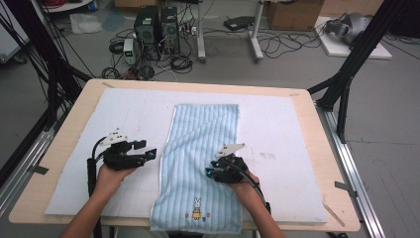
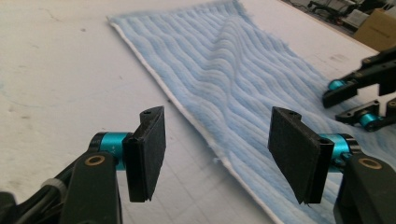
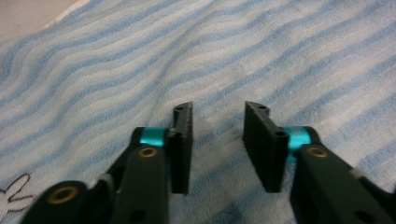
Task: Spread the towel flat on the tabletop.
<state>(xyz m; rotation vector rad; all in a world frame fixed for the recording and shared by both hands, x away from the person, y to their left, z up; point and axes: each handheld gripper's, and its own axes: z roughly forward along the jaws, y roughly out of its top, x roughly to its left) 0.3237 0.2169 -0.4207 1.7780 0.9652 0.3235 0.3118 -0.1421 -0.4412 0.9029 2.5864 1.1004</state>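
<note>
The left tongs (image 1: 148, 154) are wide apart, with nothing between the two black pads (image 2: 150, 151). They hang just above the white mat (image 1: 124, 119), right beside the long left edge of the towel (image 1: 203, 148), and do not touch it. In the left gripper view the towel's white edge runs under the gap between the pads. The right tongs (image 1: 210, 172) are open too, but with a smaller gap, and they hold nothing. They sit over the middle of the towel, low and close to the cloth; whether they touch it cannot be told. In the right gripper view the blue and white stripes lie under the pads (image 3: 183, 144), and a bit of a bunny picture (image 3: 11, 196) peeks in at the bottom left corner. A hand (image 1: 111, 177) holds the left tongs and another hand (image 1: 245, 187) holds the right ones. The towel is light blue with wavy stripes. It lies flat, folded into a long strip, down the middle of the mat, and its near end hangs a little over the front edge of the surface (image 1: 64, 129). A small bunny (image 1: 197, 207) is sewn near that end. The mat covers most of the wooden surface.
</note>
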